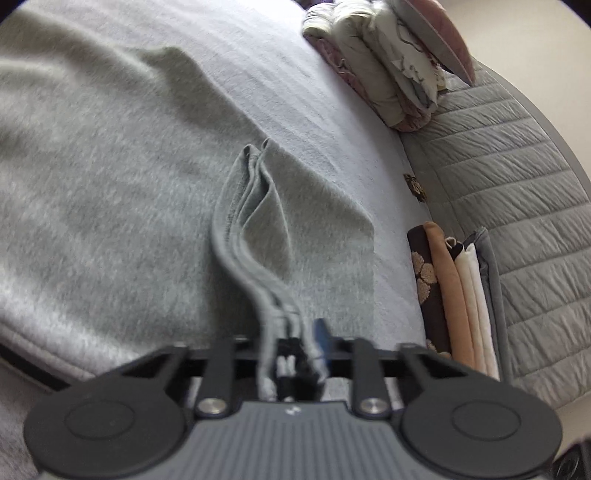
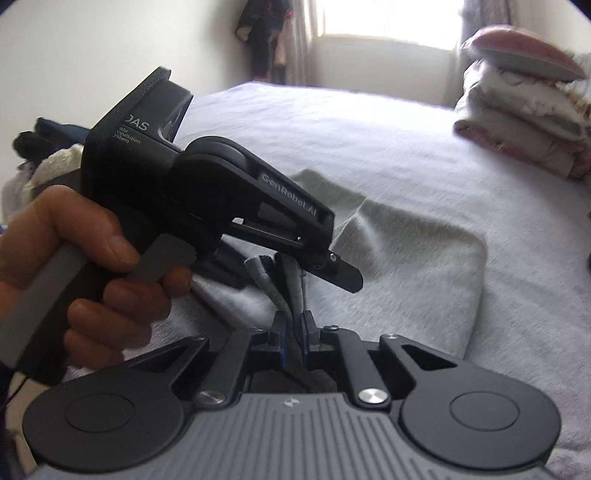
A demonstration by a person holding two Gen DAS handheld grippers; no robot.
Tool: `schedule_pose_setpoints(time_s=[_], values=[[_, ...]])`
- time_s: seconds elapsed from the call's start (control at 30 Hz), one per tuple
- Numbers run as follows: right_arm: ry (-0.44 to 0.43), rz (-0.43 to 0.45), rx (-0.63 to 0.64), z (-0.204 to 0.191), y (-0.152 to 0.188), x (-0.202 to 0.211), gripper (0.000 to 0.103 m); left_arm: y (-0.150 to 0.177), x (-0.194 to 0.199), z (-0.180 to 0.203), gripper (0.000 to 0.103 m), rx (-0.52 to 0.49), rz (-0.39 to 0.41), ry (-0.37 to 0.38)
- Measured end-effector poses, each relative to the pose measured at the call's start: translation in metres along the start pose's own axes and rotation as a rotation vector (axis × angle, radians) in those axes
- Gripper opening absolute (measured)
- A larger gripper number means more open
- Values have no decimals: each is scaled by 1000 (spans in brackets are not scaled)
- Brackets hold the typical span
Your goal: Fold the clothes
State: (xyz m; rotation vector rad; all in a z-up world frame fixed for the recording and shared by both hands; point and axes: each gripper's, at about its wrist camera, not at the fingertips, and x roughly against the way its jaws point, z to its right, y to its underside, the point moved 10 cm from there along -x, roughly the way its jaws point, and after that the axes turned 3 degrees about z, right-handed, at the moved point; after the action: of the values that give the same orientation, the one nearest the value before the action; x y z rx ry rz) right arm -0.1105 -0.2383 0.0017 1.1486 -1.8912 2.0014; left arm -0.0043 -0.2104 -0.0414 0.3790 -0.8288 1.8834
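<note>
The grey garment (image 1: 122,206) lies spread on the bed (image 1: 317,110), and a bunched strip of its hem rises from the cloth into both grippers. The left gripper (image 1: 291,354) has its fingers closed on these folded edges; the cloth layers pass between the pads and hang out behind them. The right gripper (image 2: 293,334) also grips the same hem, with its fingers nearly together around a thin grey fold just below the left gripper.

The right wrist view shows the person's hand (image 2: 85,273) around the handle of the left gripper, and a window (image 2: 391,18) beyond the bed. The left wrist view shows instead a stack of folded clothes (image 1: 454,295) beside the garment, against a quilted grey cover (image 1: 524,192). A pile of folded bedding (image 1: 391,70) with a pink pillow on top lies far from the garment, at the bed's edge. In the right wrist view the left gripper's body hides part of the garment.
</note>
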Motion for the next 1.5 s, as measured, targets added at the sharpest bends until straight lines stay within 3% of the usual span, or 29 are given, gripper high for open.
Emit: schedule_pose_setpoints(time_s=[0.13, 0.2, 0.27, 0.37, 0.43, 0.47, 0.53, 0.7, 0.83, 0.93, 1.03, 1.3, 1.5], values=[[22, 8, -148, 47, -8, 18, 19, -2, 0, 2, 17, 17, 26, 53], [70, 46, -268, 79, -11, 30, 33, -5, -2, 10, 17, 13, 32, 69], [90, 78, -377, 105, -11, 42, 35, -10, -3, 27, 17, -6, 35, 91], [-16, 107, -498, 112, -9, 57, 35, -20, -4, 58, 17, -47, 38, 134], [-102, 109, -476, 102, -7, 67, 37, -22, -7, 80, 16, -91, 30, 162], [-105, 114, -438, 96, -7, 73, 40, -21, -10, 92, 16, -126, 20, 168], [-54, 131, -443, 103, -5, 82, 45, -13, -22, 121, 15, -207, -6, 179], [171, 183, -809, 186, 30, 100, 50, 25, -58, 194, 15, -433, -79, 228], [306, 250, -1030, 228, 64, 126, 51, 76, -87, 211, 15, -522, -148, 215], [339, 272, -1063, 233, 76, 133, 51, 98, -102, 196, 15, -506, -172, 176], [323, 276, -1062, 232, 77, 133, 52, 99, -100, 186, 15, -461, -144, 188], [313, 280, -994, 229, 64, 129, 53, 72, -55, 156, 15, -328, -22, 224], [306, 228, -883, 213, 47, 109, 54, 46, -16, 99, 15, -191, 77, 163]])
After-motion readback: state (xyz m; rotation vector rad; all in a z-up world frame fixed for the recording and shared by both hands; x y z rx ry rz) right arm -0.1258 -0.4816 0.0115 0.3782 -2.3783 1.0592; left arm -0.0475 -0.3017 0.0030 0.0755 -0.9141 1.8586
